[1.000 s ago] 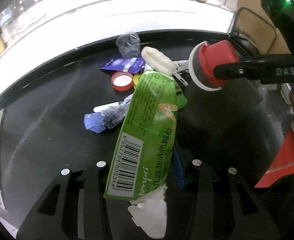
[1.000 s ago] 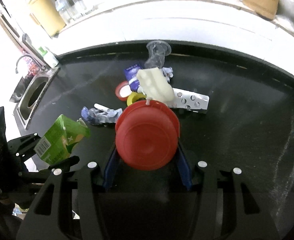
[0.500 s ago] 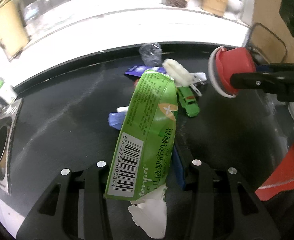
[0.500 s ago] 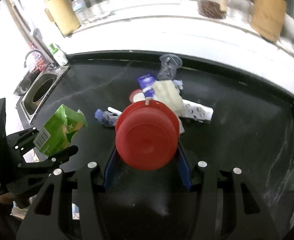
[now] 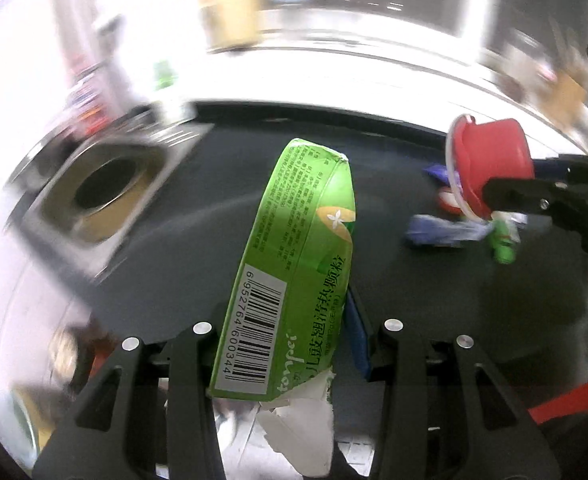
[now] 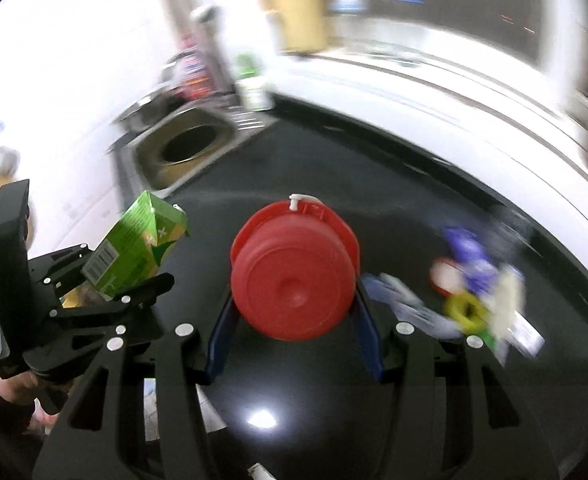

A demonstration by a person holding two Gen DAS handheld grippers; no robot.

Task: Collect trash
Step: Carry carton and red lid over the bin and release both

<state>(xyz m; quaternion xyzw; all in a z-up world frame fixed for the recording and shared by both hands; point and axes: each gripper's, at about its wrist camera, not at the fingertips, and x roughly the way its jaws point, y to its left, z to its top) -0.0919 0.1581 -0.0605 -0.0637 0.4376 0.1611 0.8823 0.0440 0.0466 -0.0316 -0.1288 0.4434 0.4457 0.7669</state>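
My left gripper (image 5: 290, 328) is shut on a crushed green carton (image 5: 294, 268) with a barcode, held above the black counter (image 5: 413, 280); it also shows in the right wrist view (image 6: 134, 248). My right gripper (image 6: 294, 320) is shut on a red cup (image 6: 294, 276), also seen in the left wrist view (image 5: 489, 164). The remaining trash pile lies on the counter to the right: a blue wrapper (image 6: 469, 256), a red cap (image 6: 445, 276), a yellow ring (image 6: 465, 312) and white scraps (image 6: 509, 300).
A steel sink with a round drain (image 5: 102, 188) is set in the counter's left end, also in the right wrist view (image 6: 186, 148). Bottles and a tan container (image 6: 294, 4) stand on the white ledge behind. Both views are motion-blurred.
Both grippers have swung left with their loads, away from the trash pile and toward the sink end of the counter. The pile now lies far right in both views.
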